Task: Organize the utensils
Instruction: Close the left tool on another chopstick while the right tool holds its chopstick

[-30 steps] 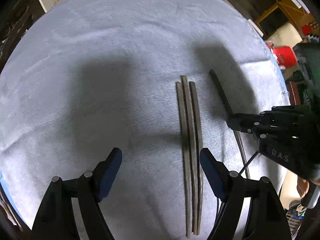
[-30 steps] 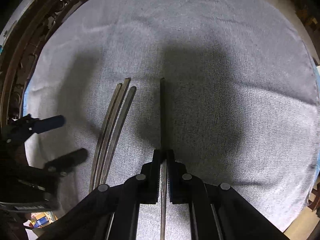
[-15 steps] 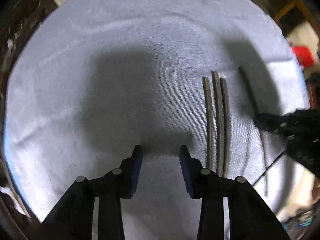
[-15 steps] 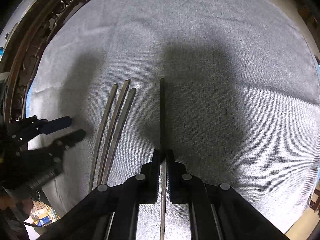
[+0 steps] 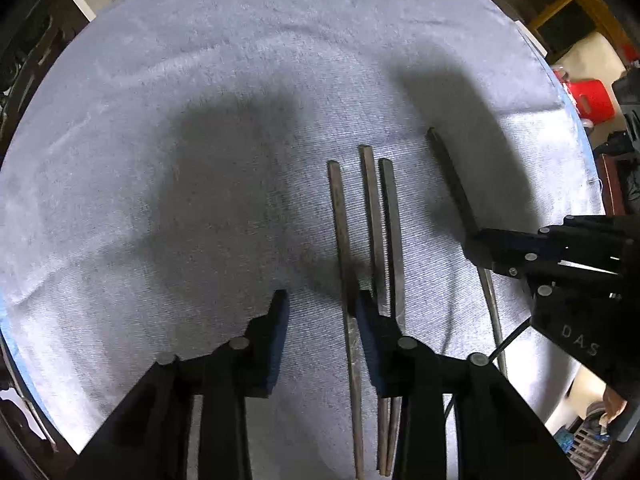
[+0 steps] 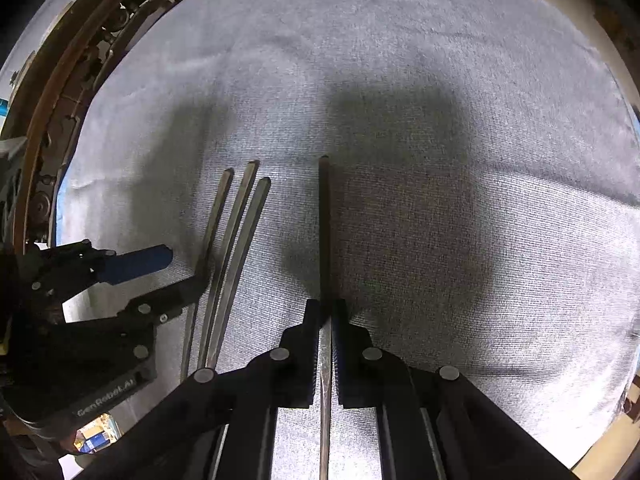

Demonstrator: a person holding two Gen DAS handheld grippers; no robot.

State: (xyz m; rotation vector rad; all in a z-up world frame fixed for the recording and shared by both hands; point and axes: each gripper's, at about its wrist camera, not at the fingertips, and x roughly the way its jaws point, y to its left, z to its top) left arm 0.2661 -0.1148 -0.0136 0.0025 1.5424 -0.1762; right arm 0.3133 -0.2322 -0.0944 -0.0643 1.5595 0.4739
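Observation:
Three dark chopsticks (image 5: pixel 370 200) lie side by side on a grey-blue towel (image 5: pixel 200 80). My left gripper (image 5: pixel 322 308) points down at them and its jaws are closing. The leftmost chopstick (image 5: pixel 337 216) runs between the jaws, close against the right finger's pad; the left pad stands well clear of it. A fourth chopstick (image 6: pixel 324 220) lies apart to the right with my right gripper (image 6: pixel 326 308) shut on its middle. In the right wrist view the left gripper (image 6: pixel 184 268) sits beside the trio (image 6: pixel 236 220). The left wrist view shows the right gripper (image 5: pixel 470 240) holding the fourth chopstick (image 5: pixel 448 172).
The towel (image 6: pixel 440 80) covers a round table whose edge curves close on the right. A red container (image 5: pixel 592 98) stands off the table at the right. Carved dark wood furniture (image 6: pixel 60 100) runs along the left.
My left gripper narrowed from wide, swung off to the left and came back right. Only the leftmost chopstick now lies between its jaws. The right gripper kept still.

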